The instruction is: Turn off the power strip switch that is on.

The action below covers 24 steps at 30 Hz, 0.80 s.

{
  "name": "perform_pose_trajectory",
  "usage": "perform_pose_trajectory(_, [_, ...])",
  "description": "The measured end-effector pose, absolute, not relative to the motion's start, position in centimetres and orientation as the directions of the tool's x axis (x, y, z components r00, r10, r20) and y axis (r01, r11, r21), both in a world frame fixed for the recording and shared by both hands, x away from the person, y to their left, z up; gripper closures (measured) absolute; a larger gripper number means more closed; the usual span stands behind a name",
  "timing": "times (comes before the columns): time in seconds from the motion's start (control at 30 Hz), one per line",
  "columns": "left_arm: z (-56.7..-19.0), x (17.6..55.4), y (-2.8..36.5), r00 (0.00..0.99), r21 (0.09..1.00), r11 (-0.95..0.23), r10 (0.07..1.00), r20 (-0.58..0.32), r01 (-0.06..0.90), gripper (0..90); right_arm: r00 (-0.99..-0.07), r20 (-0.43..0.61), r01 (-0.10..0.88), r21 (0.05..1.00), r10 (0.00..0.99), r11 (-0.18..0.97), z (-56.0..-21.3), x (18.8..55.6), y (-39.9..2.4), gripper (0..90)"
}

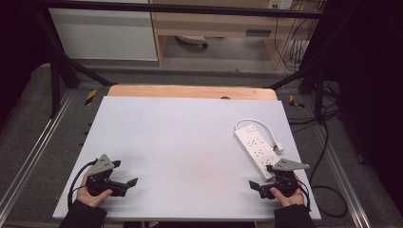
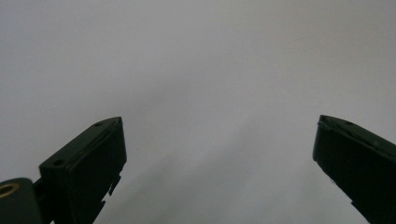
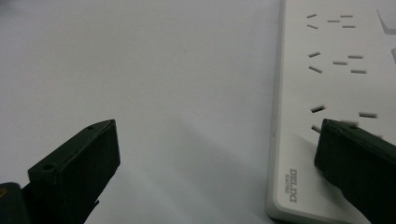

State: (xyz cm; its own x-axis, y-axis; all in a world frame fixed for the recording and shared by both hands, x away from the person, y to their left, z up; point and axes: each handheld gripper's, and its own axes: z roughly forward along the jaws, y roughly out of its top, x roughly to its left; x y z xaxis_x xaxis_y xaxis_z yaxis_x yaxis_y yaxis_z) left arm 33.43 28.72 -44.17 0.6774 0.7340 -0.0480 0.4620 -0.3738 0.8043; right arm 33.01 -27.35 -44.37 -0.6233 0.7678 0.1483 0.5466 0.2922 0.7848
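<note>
Your two grippers sit nearest you at the front edge of the white table (image 1: 180, 142), both spread wide and holding nothing. Your left gripper (image 1: 124, 183) rests at about 7 o'clock on the board, its jaws pointing toward the middle, with bare table surface between them in the left gripper view. Your right gripper (image 1: 255, 186) rests at about 5 o'clock, jaws also aimed inward.

Work on the power strip (image 1: 255, 145) looks barely begun, as I judge it: you have not gripped it, and it lies flat at roughly 3 o'clock, running diagonally from mid-right toward your right hand (image 1: 290, 195). Its near end sits just beside your right gripper; in the right gripper view one open jaw hangs over the strip's near corner (image 3: 299, 140), though I cannot tell whether it touches. What is left is everything that matters: closing on the strip or its short white cable (image 1: 259, 124), which loops from the far end at about 2 o'clock and comes back along the strip's right side to a plug (image 1: 279, 148).

For writing, the right gripper view gives you grey letters on the strip's near corner reading "DELIXI" (image 3: 293, 185), with smaller print beside it too fine to read.
</note>
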Motion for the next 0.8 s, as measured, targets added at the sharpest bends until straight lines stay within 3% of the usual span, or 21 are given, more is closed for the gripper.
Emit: perform_pose_trajectory(0.8, [-44.42, 33.48, 28.67, 0.671, 0.796, -0.377, 0.740, -0.049, 0.474, 2.8, -0.626, 0.125, 0.532, 0.790, 0.770, 0.304, -43.75, 32.99, -26.96, 0.6])
